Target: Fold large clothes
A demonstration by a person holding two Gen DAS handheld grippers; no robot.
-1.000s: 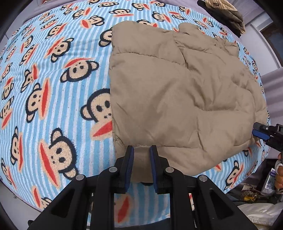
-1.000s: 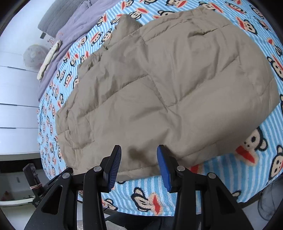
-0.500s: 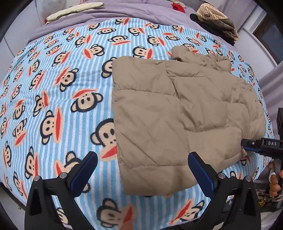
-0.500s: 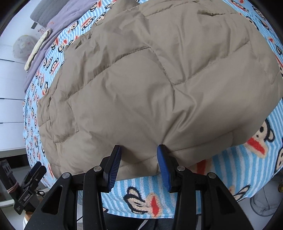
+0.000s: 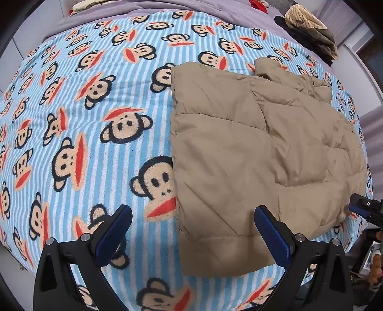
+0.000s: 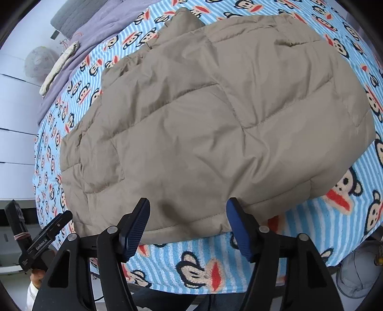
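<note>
Left gripper (image 5: pixel 192 229): one; black frame, two blue ribbed pads, jaws spread wide above the near hem, nothing clamped. A second ago they were pinched on that hem; now released.
Right gripper (image 6: pixel 188 223): one; same build, jaws opening, moderate gap. The jacket's near edge lies beyond and between the pads; they do not press it. Gap wider than a second ago.
Other gripper in each view: the right one's tip shows at the left view's right edge, the left one's at the right view's lower left, both beside the jacket's ends.
Person: fingers only, blurred at the left view's lower right edge; a bit of hand and a white sleeve at the right view's lower left.
Jacket (image 5: pixel 258 153): one; tan, puffy, quilted in big stitched panels, smooth matte shell, folded to a rough rectangle. Lies flat on the blanket, nearer the bed's front and right side in the left view; collar end crumpled at the far side.
Blanket (image 5: pixel 91 143): one; fleecy, blue and white stripes, many monkey faces with red mouths. Covers most of the bed.
Sheet (image 5: pixel 153 8): one, lilac, plain, beyond the blanket.
Clothes pile (image 5: pixel 308 33): one heap at the far right corner, striped cream piece on dark ones.
Cream cloth (image 6: pixel 58 68): one long pale strip on the lilac sheet, far left.
Drawers (image 6: pixel 14 119): white fronts, left of bed.
</note>
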